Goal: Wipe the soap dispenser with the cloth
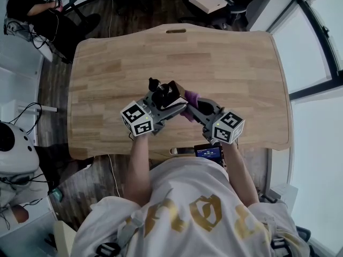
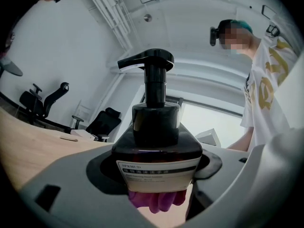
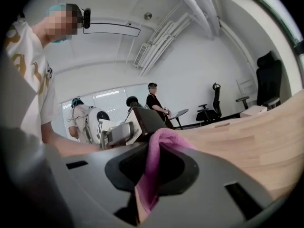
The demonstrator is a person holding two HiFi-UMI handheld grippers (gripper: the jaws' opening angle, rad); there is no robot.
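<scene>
Slip risk: left gripper (image 2: pixel 159 172) fingers (image 2: pixel 66 189) clamped soap dispenser (image 2: pixel 156 127) at base, right gripper (image 3: pixel 152 177) fingers (image 3: pixel 218 184) pinched shut on pink cloth (image 3: pixel 153 151). Hard wipe could've twisted it loose onto table (image 1: pixel 241 74).

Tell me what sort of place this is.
Most likely an office or lab workroom. It has a wooden table, black office chairs along a white wall, large windows, and another person standing in the background.
</scene>
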